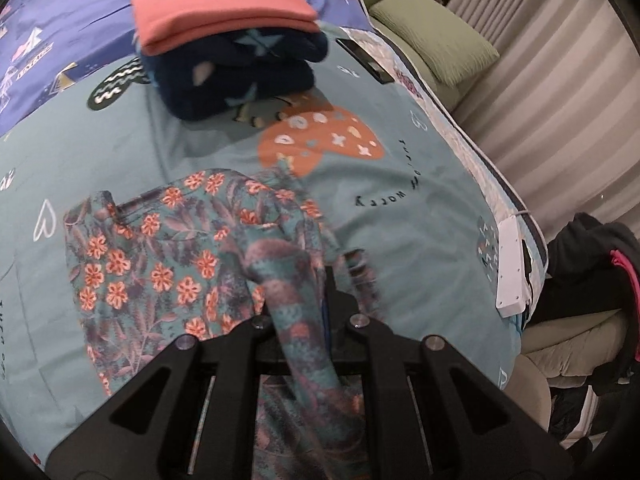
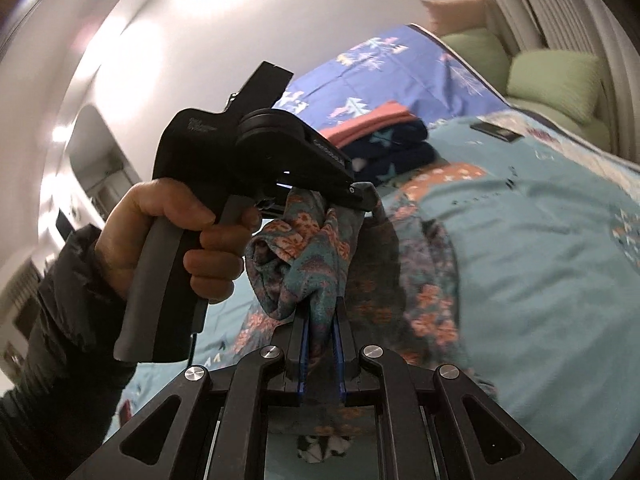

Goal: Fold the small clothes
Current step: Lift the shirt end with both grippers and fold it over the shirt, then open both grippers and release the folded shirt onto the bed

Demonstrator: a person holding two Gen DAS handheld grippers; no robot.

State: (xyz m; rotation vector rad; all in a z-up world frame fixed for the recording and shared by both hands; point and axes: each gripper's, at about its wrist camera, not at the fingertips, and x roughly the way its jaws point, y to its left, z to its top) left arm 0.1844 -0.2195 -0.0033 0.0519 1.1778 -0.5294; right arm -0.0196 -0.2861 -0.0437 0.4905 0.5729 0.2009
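Observation:
A teal floral garment [image 1: 160, 264] with orange flowers lies partly on the bed, one end lifted. My left gripper [image 1: 298, 300] is shut on a bunched edge of it; the fabric drapes over the jaws. In the right wrist view the left gripper [image 2: 360, 200] shows from the side, held by a hand, pinching the same cloth. My right gripper [image 2: 320, 320] is shut on another bunched part of the floral garment [image 2: 304, 256], just below the left one. The rest of the cloth hangs to the bed.
A folded stack, coral piece [image 1: 224, 12] on navy patterned piece [image 1: 240, 76], sits further back on the teal bed cover [image 1: 420, 208]. A dark phone [image 1: 364, 60] and a white box [image 1: 512, 268] lie near the bed's right edge. Green cushions [image 1: 436, 40] and curtains stand beyond.

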